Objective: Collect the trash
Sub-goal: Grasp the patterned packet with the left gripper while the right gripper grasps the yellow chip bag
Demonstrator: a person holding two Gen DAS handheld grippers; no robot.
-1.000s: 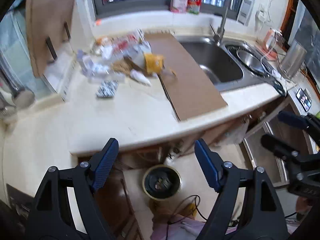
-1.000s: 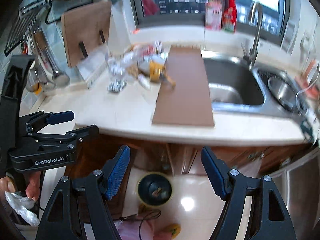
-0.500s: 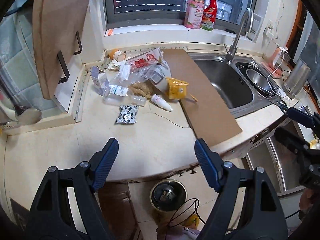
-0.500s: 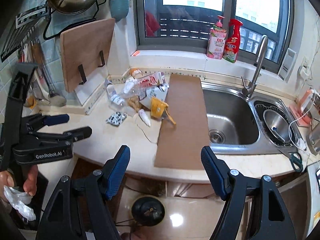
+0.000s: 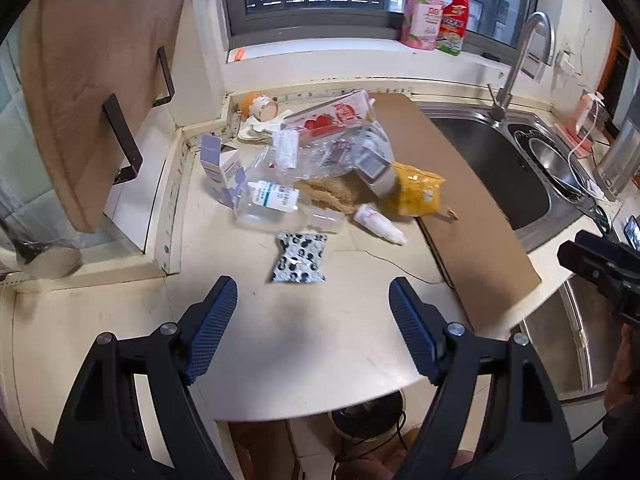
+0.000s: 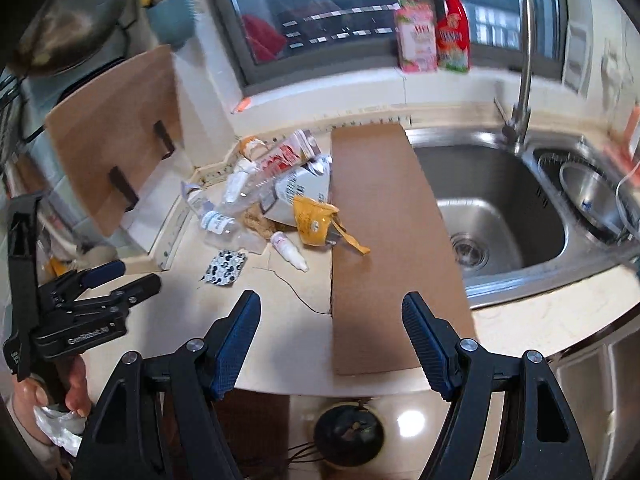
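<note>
Approach is the step in hand: the left gripper (image 5: 310, 312) hangs wide open and empty, with the patterned packet (image 5: 298, 258) lying just ahead between its fingers, at the near edge of the trash pile (image 5: 320, 168). Right gripper (image 6: 332, 340), equally open and empty, hovers over the cardboard sheet (image 6: 384, 240). Next, I judge, the left must drop to the packet and close.

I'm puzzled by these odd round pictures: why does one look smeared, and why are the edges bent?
Right wrist view: motion blur smears the window bottles and faucet. Left wrist view: sharp, down to the patterned packet. Both: fisheye lenses curve the countertop, with dark corners.
</note>
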